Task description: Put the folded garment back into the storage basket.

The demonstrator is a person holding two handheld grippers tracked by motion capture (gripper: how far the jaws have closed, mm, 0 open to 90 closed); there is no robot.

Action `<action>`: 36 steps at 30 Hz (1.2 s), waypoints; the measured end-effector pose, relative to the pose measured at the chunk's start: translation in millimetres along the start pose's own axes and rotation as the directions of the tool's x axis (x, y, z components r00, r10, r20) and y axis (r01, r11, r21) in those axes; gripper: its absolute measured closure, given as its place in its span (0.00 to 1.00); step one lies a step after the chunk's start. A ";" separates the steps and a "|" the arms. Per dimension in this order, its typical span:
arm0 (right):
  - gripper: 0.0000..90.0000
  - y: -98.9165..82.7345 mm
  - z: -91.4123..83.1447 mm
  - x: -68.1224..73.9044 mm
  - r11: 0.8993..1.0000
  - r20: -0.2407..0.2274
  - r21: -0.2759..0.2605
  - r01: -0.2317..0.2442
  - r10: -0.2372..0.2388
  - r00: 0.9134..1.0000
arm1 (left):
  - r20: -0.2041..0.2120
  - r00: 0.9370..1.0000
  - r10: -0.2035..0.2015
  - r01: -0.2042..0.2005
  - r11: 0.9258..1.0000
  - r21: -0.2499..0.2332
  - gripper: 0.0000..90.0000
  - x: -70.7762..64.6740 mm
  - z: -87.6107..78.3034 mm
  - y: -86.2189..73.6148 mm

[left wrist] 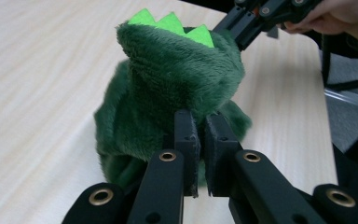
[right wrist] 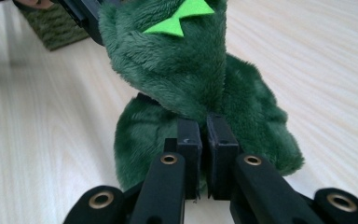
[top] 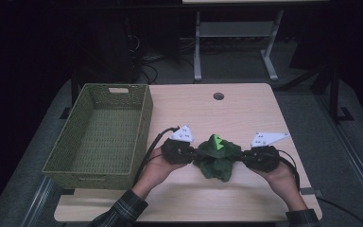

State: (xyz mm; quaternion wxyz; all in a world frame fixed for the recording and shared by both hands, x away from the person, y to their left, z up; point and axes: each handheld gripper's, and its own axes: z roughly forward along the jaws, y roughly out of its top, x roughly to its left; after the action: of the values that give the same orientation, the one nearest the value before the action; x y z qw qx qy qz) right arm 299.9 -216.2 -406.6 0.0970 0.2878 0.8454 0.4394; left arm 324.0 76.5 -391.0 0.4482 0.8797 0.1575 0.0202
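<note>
Left gripper [left wrist: 199, 140] jaws up close, pinched nearly together on a fold of the plush [left wrist: 168, 88]. Right gripper [right wrist: 201, 144] the same on the opposite side, clamped on fabric low on the toy. In the high view the plush [top: 217, 156] sits mid-table, slightly toward the person's edge, stretched between the left gripper [top: 194, 152] and the right gripper [top: 240, 154]; its underside is touching or barely clear of the table [top: 246, 109], can't tell which. Green basket [top: 101, 137] stands near, at the table's left, nothing visible in it. Plush looks light, soft and floppy with a fuzzy pile; not fragile, unlikely to slip once pinched. It sags and bunches, so two grips on opposite sides suit it. Best holds are thick folds of fabric; the thin felt spikes [left wrist: 170, 22] would probably bend or tear loose.
</note>
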 end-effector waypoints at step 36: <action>0.94 -54.4 31.4 27.0 0.977 -0.092 0.211 -0.007 0.027 0.995 | 0.098 0.995 0.015 -0.036 0.975 0.219 0.95 -21.8 48.2 -57.3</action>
State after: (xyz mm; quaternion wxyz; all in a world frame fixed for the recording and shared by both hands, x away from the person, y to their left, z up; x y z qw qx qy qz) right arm 269.1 -203.6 -466.4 0.0222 0.2826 0.8883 0.3614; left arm 297.0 63.8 -463.0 0.3544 0.9260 0.1257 -0.0338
